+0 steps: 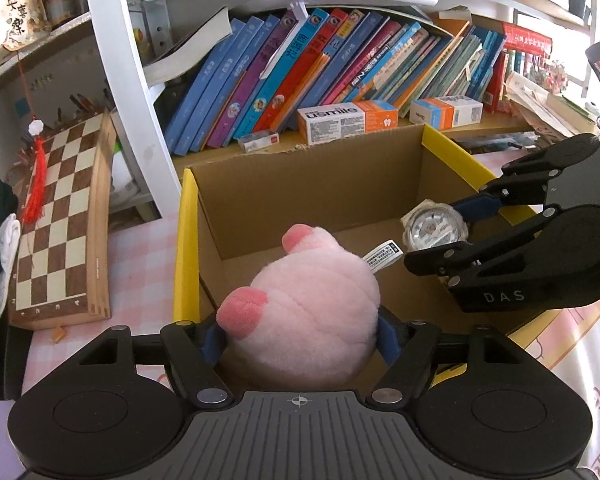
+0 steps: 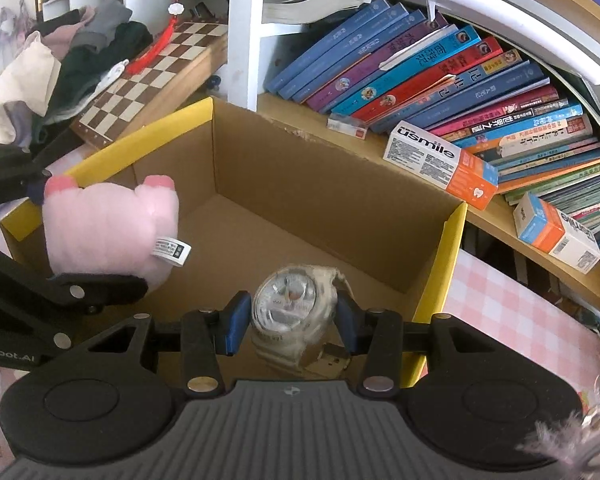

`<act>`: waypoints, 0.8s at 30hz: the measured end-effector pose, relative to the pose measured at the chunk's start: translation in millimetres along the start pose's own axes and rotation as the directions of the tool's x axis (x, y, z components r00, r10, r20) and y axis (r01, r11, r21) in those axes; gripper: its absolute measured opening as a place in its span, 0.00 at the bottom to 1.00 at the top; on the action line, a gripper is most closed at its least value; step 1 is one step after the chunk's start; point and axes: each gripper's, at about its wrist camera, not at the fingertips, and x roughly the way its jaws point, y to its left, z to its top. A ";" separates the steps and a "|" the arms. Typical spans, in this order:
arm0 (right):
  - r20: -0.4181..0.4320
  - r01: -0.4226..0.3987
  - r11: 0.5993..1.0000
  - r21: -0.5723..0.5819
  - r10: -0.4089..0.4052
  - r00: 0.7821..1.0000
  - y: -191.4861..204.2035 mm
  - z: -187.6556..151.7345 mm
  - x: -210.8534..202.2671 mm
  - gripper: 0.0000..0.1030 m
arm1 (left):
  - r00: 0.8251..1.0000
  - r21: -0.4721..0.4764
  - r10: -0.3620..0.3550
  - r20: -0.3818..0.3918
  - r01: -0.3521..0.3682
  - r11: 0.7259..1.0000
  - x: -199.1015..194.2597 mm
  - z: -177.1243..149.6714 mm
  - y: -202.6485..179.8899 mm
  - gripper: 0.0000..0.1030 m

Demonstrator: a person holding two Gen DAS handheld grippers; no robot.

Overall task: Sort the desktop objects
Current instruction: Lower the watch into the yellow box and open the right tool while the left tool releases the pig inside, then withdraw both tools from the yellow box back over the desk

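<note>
Left gripper (image 1: 300, 338) clamping pink plush toy (image 1: 312, 304) between its fingers, right gripper (image 2: 290, 322) pinching white watch (image 2: 290, 296) between blue pads, both over open cardboard box (image 2: 300, 176)

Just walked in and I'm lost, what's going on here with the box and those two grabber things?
A person is sorting desk items into an open cardboard box with yellow-edged flaps. The left gripper is shut on a pink plush toy, held over the box's near left side. The right gripper is shut on a pale wristwatch, also over the box. Neither item has been let go yet, and the visible box floor looks bare. Books fill the shelf behind.
</note>
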 end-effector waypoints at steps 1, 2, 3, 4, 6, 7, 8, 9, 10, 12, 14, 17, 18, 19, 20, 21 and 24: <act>0.001 -0.002 1.000 0.004 0.002 1.000 -0.5 0.0 -0.2 0.44 | 1.000 0.000 0.000 -0.001 0.000 1.000 0.1 0.1 -0.2 0.74; 0.003 -0.005 1.000 0.007 0.005 1.000 -0.8 0.1 -0.5 0.45 | 1.000 -0.001 -0.001 -0.003 0.001 1.000 0.1 0.2 -0.3 0.74; 0.004 -0.007 1.000 0.010 0.007 1.000 -1.0 0.2 -0.7 0.46 | 1.000 -0.001 0.003 -0.003 -0.003 1.000 -0.1 0.4 -0.7 0.76; 0.005 -0.011 1.000 0.014 0.011 1.000 -1.1 0.4 -1.2 0.47 | 1.000 -0.001 0.011 -0.001 -0.011 1.000 -0.6 0.3 -1.1 0.77; 0.009 -0.019 1.000 0.025 0.019 1.000 -1.5 0.6 -2.4 0.50 | 1.000 0.002 0.019 0.010 -0.019 1.000 -2.9 0.4 -1.7 0.78; 0.012 -0.022 0.999 0.031 0.022 1.000 -1.7 0.7 -3.1 0.51 | 0.999 0.005 0.026 0.018 -0.026 1.000 -4.6 0.6 -2.3 0.80; 0.014 -0.025 0.999 0.038 0.025 1.000 -2.0 0.8 -3.9 0.51 | 0.999 0.008 0.030 0.026 -0.031 1.000 -6.1 0.9 -2.4 0.81; 0.018 -0.028 0.999 0.045 0.028 0.999 -2.3 0.8 -4.8 0.52 | 0.999 0.008 0.033 0.033 -0.033 0.999 -8.0 1.5 -2.4 0.81; 0.023 -0.030 0.998 0.050 0.029 0.999 -2.3 1.0 -6.4 0.52 | 0.999 0.008 0.034 0.041 -0.035 0.999 -10.0 2.3 -2.4 0.81; 0.033 -0.034 0.998 0.059 0.032 0.999 -2.4 1.5 -9.6 0.54 | 0.998 0.003 0.037 0.056 -0.037 0.999 -14.2 4.0 -2.1 0.82; 0.046 -0.033 0.998 0.062 0.031 0.998 -2.1 1.9 -14.2 0.56 | 0.997 -0.004 0.041 0.070 -0.041 0.999 -18.7 5.7 -2.3 0.82; 0.064 -0.032 0.997 0.065 0.028 0.998 -1.8 2.6 -21.2 0.58 | 0.995 -0.007 0.047 0.087 -0.047 0.999 -26.0 7.6 -3.7 0.83; 0.070 -0.031 0.997 0.065 0.026 0.997 -1.8 2.8 -23.6 0.59 | 0.994 -0.007 0.049 0.093 -0.048 0.999 -28.4 8.1 -4.4 0.83; 0.076 -0.029 0.997 0.066 0.024 0.997 -1.8 3.0 -25.7 0.60 | 0.994 -0.007 0.050 0.098 -0.050 0.999 -30.8 8.7 -5.0 0.83; 0.082 -0.028 0.997 0.068 0.022 0.996 -1.8 3.0 -28.2 0.60 | 0.993 -0.006 0.052 0.103 -0.052 0.999 -33.4 8.8 -5.8 0.83; 0.088 -0.026 0.997 0.070 0.020 0.996 -2.0 3.1 -30.5 0.60 | 0.993 -0.005 0.054 0.107 -0.054 0.999 -35.9 8.8 -6.6 0.83; 0.104 -0.024 0.997 0.080 0.016 0.994 -3.2 2.7 -37.9 0.62 | 0.991 -0.002 0.061 0.120 -0.061 0.998 -43.8 8.9 -9.0 0.83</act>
